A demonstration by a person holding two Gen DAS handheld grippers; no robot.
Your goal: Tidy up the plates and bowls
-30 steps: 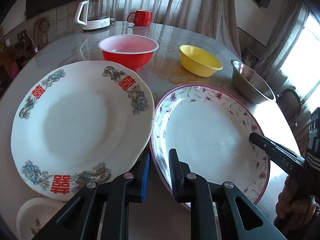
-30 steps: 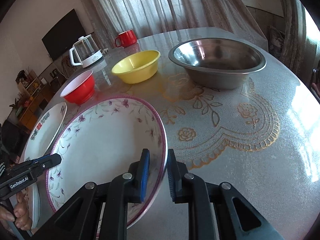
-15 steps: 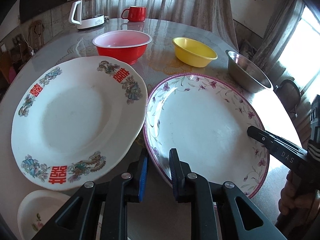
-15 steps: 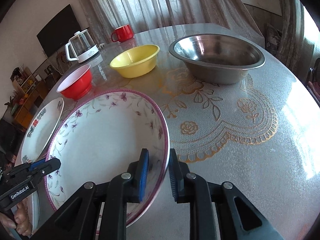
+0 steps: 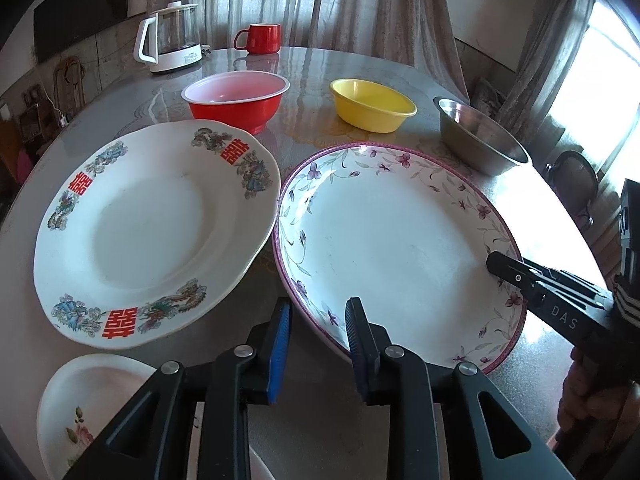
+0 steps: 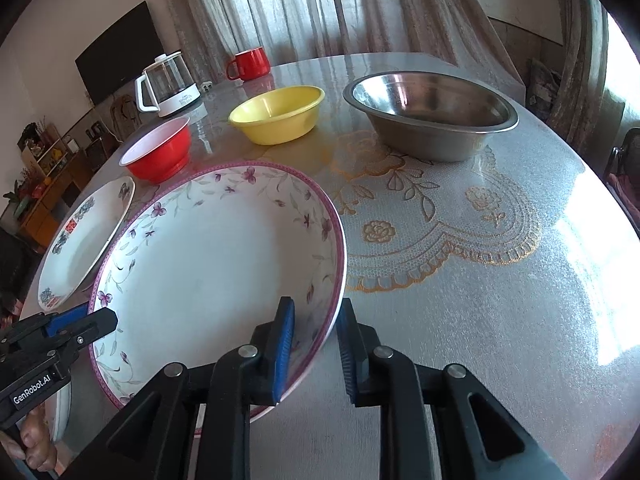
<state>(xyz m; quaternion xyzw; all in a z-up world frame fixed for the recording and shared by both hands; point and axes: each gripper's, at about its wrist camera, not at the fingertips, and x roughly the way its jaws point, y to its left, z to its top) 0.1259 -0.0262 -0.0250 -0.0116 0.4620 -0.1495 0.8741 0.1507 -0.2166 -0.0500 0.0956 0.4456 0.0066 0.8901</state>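
Both grippers straddle the flowered plate's (image 5: 400, 240) rim: left gripper (image 5: 318, 338) just loosened, right gripper (image 6: 314, 346) seemingly slack too. Nothing stacked yet.

On the round table (image 6: 460, 280) two large plates lie side by side, nearly touching: the flowered plate (image 5: 396, 240) on the right, the plate with characters (image 5: 148, 224) on its left. A small dish (image 5: 80, 408) sits nearer than that left plate, at the table's near edge. Behind the plates stand three bowls in a row: the plastic bowl (image 5: 236, 100) leftmost, the shallow bowl (image 5: 372, 104) in the middle, the metal bowl (image 6: 430, 114) on the right. Farther back stand a kettle (image 5: 170, 38) and, right of it, a mug (image 5: 260, 38), with curtains (image 6: 320, 4) behind the table.
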